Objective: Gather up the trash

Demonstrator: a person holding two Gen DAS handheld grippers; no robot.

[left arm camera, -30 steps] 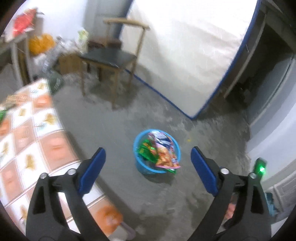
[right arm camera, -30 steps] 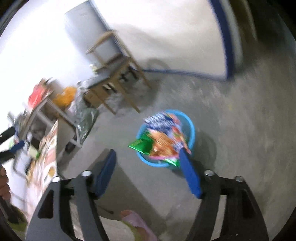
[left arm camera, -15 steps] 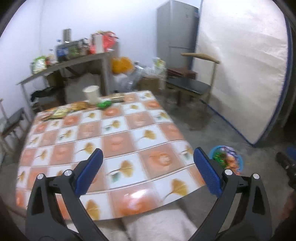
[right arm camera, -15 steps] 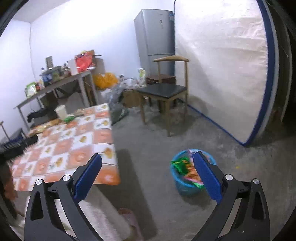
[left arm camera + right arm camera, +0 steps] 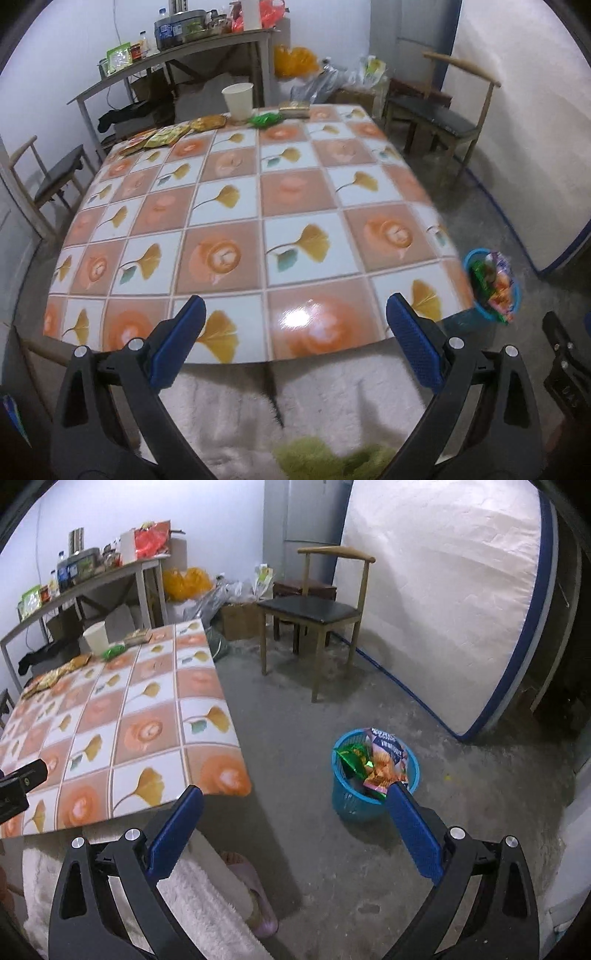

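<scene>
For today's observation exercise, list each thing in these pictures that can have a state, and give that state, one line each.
left gripper: open, empty.
right gripper: open, empty, jaws just opened wider.
blue basket: upright on floor, stuffed with wrappers.
paper cup: upright on table.
green wrapper: crumpled, lying on table.
flat wrappers: lying at table's far edge.

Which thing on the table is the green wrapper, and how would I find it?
Look at the tiled table, along its far edge. Beside the white paper cup lies the green wrapper; it is the only bright green, crumpled piece, its neighbours being yellow-brown.
</scene>
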